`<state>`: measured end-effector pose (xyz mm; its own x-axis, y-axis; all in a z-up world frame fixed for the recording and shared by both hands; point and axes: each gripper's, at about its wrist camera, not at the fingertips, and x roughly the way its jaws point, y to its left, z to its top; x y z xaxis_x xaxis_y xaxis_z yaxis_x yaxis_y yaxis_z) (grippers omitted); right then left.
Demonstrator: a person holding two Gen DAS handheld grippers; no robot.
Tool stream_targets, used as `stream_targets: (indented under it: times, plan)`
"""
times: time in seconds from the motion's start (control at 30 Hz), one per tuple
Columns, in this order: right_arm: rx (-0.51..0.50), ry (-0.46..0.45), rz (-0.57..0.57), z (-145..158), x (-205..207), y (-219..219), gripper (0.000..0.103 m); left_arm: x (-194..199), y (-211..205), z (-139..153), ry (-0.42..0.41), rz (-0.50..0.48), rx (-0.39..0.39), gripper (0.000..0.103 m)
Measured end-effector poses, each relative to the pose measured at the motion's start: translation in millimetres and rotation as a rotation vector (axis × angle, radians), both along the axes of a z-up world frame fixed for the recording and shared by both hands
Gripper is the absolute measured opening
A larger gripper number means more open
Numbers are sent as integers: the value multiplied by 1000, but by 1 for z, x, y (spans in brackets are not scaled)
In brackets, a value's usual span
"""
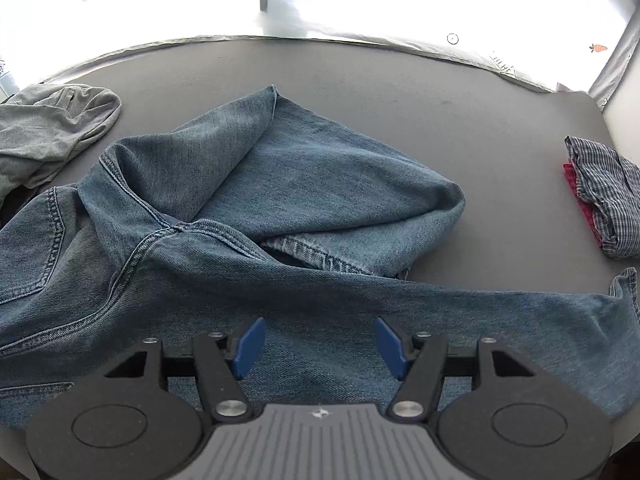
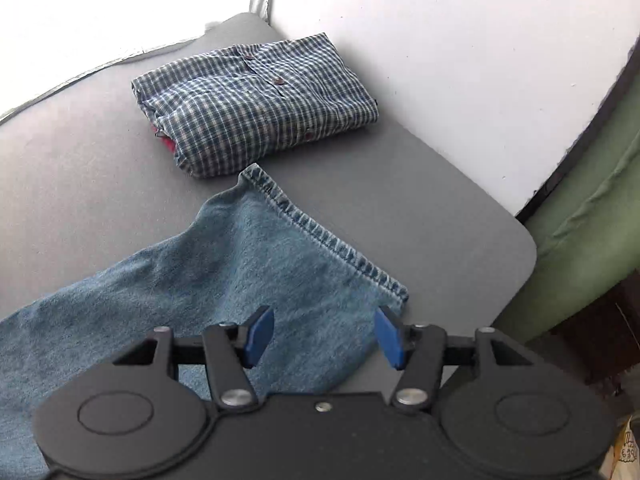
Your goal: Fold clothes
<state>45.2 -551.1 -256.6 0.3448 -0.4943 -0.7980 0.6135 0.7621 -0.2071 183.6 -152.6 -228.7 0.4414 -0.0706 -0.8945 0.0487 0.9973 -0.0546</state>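
A pair of blue jeans [image 1: 248, 208] lies crumpled on the grey table [image 1: 400, 92], one leg doubled back, the other stretched to the right. My left gripper [image 1: 320, 340] is open and empty, hovering over the stretched leg near the table's front. In the right wrist view the hem end of that leg [image 2: 256, 264] lies flat. My right gripper [image 2: 324, 334] is open and empty just above it, its right fingertip [image 2: 388, 336] near the hem corner.
A folded blue plaid shirt [image 2: 256, 108] lies on a red garment [image 2: 166, 142] at the far right by the white wall [image 2: 460, 60]; it also shows in the left wrist view [image 1: 608, 196]. A grey garment [image 1: 52, 128] lies at the far left. A green cloth [image 2: 580, 240] hangs beyond the table's right edge.
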Motion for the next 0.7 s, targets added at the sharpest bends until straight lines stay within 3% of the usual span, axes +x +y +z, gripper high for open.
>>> stream_targets:
  times: [0.07, 0.23, 0.3, 0.37, 0.4, 0.47, 0.5, 0.63, 0.7]
  plan:
    - [-43, 5, 52, -5, 9, -10, 51, -1, 0, 1, -5, 5, 10, 62]
    - [-1, 2, 117, -46, 38, -55, 53, -4, 1, 2, -9, 40, 22, 62]
    - [65, 3, 85, -61, 44, -79, 61, -7, 3, 3, -7, 59, 28, 62]
    - [163, -43, 60, -66, 42, -98, 62, -11, 6, 1, 2, 88, 27, 63]
    - [207, -70, 62, -66, 39, -104, 55, -12, 7, -1, 8, 100, 26, 63]
    - [238, -87, 78, -63, 37, -107, 23, -15, 8, -4, 19, 127, 24, 63]
    - [240, -88, 90, -62, 37, -107, 13, -16, 8, -5, 20, 135, 23, 63]
    - [87, -81, 114, -40, 38, -100, 12, -21, 7, -2, 2, 164, 21, 63]
    - [66, -104, 85, -31, 38, -106, 12, -25, 7, -1, -8, 172, 26, 63]
